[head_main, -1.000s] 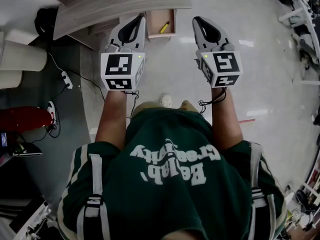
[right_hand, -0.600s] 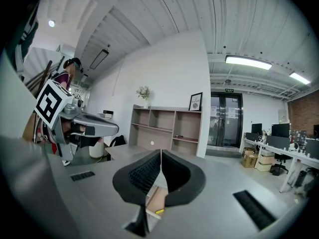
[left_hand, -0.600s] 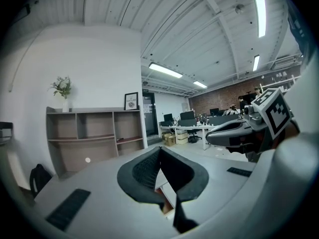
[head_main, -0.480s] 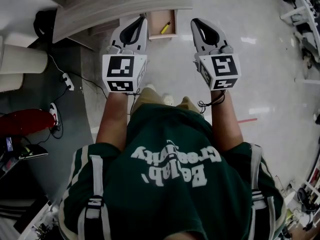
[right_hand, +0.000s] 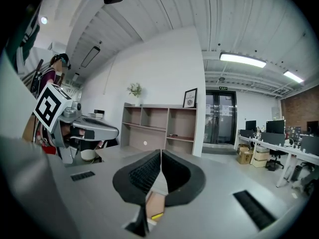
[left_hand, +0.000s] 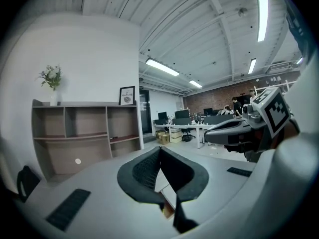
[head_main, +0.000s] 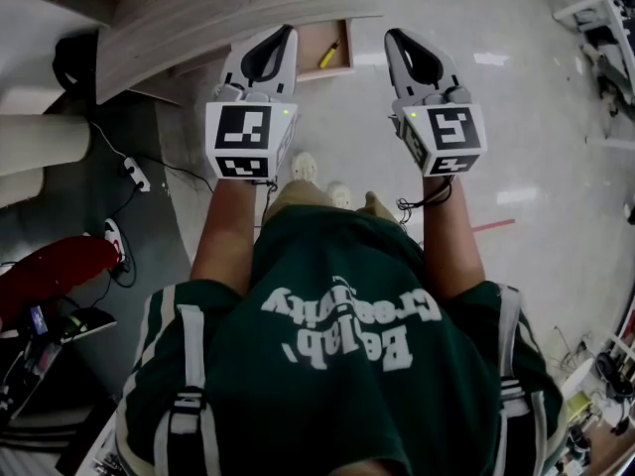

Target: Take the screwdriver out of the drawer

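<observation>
Left hand-held gripper point(head_main: 286, 33), right hand-held gripper point(head_main: 391, 38) shut, empty; both advanced toward drawer point(head_main: 348, 50) at 12 o'clock; screwdriver point(head_main: 327, 55) inside, ungrasped.

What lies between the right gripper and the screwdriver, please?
Only bare floor and the drawer's right wall separate the right gripper from the screwdriver, in the head view.

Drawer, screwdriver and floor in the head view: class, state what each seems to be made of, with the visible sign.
Drawer: probably wood or wood-look board, matt; its inside is a flat light brown.
Screwdriver: handle likely plastic, going by its bright yellow; it is too small to be sure.
Floor: hard and polished, perhaps tile or coated concrete; it mirrors the ceiling lights as bright patches.
</observation>
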`<move>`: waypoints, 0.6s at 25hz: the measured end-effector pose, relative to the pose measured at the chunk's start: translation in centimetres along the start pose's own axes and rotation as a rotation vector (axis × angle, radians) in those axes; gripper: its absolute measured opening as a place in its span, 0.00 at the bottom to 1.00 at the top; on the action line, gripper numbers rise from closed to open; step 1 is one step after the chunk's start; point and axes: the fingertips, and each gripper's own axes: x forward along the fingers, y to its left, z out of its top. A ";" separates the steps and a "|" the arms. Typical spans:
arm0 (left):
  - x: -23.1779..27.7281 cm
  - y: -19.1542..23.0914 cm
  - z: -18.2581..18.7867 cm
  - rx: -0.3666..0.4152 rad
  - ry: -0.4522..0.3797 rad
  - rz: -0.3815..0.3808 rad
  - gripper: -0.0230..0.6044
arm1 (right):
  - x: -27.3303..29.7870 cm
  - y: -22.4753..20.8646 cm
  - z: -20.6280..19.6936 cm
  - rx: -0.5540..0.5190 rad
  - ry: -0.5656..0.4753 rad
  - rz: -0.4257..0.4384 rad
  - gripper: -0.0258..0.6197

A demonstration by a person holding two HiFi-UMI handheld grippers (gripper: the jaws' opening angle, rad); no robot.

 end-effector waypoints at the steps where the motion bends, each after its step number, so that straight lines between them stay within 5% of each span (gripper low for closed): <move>1: 0.5 0.6 -0.1 -0.003 -0.006 -0.015 0.07 | 0.8 0.0 -0.1 0.001 0.006 -0.006 0.09; 15: 6.7 9.7 -2.1 0.014 -0.002 -0.166 0.07 | 11.8 1.9 0.1 0.006 0.056 -0.094 0.09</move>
